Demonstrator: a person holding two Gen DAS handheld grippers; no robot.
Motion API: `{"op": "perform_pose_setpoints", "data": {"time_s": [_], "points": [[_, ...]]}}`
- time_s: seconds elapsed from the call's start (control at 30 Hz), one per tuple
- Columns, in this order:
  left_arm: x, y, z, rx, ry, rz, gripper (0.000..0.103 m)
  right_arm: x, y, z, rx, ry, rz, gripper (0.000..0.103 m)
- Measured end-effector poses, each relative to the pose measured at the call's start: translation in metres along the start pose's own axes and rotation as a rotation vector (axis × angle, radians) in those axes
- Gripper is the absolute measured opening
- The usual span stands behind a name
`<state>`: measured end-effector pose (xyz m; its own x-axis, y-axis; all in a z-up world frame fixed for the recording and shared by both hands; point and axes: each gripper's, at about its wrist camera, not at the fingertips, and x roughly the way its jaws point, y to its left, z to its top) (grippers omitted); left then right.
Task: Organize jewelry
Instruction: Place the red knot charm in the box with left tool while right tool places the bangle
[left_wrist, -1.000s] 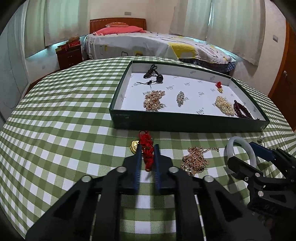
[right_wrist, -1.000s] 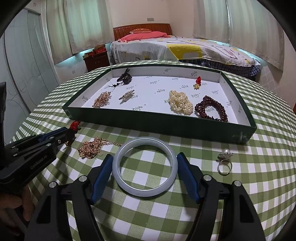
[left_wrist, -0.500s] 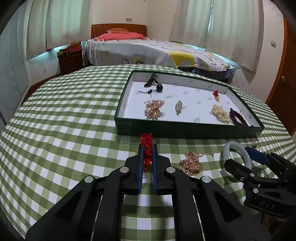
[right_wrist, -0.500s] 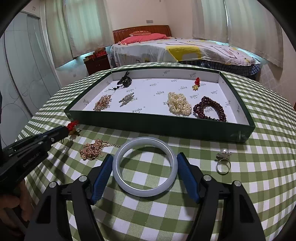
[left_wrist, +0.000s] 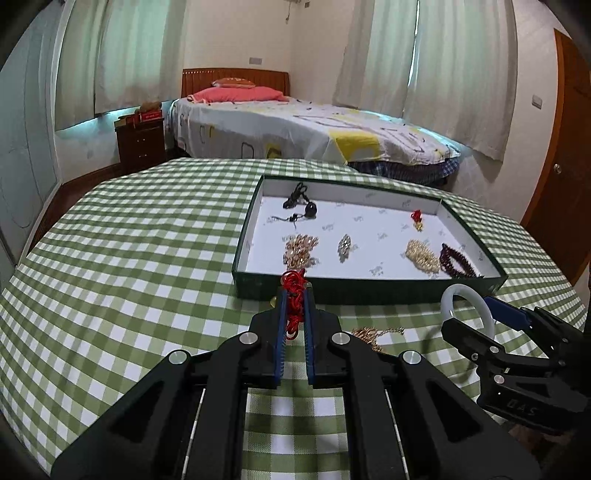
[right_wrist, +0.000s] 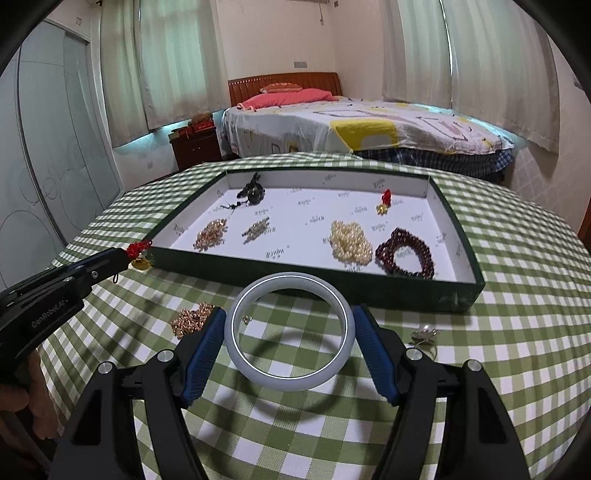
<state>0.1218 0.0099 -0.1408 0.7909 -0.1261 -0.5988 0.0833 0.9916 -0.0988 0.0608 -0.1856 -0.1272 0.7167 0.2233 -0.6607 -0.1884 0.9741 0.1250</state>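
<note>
Both grippers have risen off the desk since a second ago, each carrying its piece toward the green tray. Left gripper jaws are clamped on the red knotted cord, its length running along the fingers toward the tray's near-left corner. Right gripper jaws pinch the pale bangle, held roughly flat before the tray's near wall.

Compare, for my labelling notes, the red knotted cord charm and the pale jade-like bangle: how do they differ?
The red knotted cord charm is soft and tangled; the pale jade-like bangle is a rigid smooth ring. The left gripper pinches the charm narrowly; the right gripper spans the bangle wide. Both are held outside the green tray.
</note>
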Motion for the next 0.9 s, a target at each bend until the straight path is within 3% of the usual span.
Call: {"op": "perform_pose_setpoints", "data": {"time_s": [0.5, 0.9], "points": [[-0.021, -0.014, 0.038, 0.011, -0.110, -0.051, 0.009, -0.017, -0.011, 0.032, -0.008, -0.097, -0.045, 0.069], [0.006, -0.039, 0.088, 0.055, -0.197, -0.093, 0.009, -0.001, -0.023, 0.086, -0.034, -0.181, -0.076, 0.069]]}}
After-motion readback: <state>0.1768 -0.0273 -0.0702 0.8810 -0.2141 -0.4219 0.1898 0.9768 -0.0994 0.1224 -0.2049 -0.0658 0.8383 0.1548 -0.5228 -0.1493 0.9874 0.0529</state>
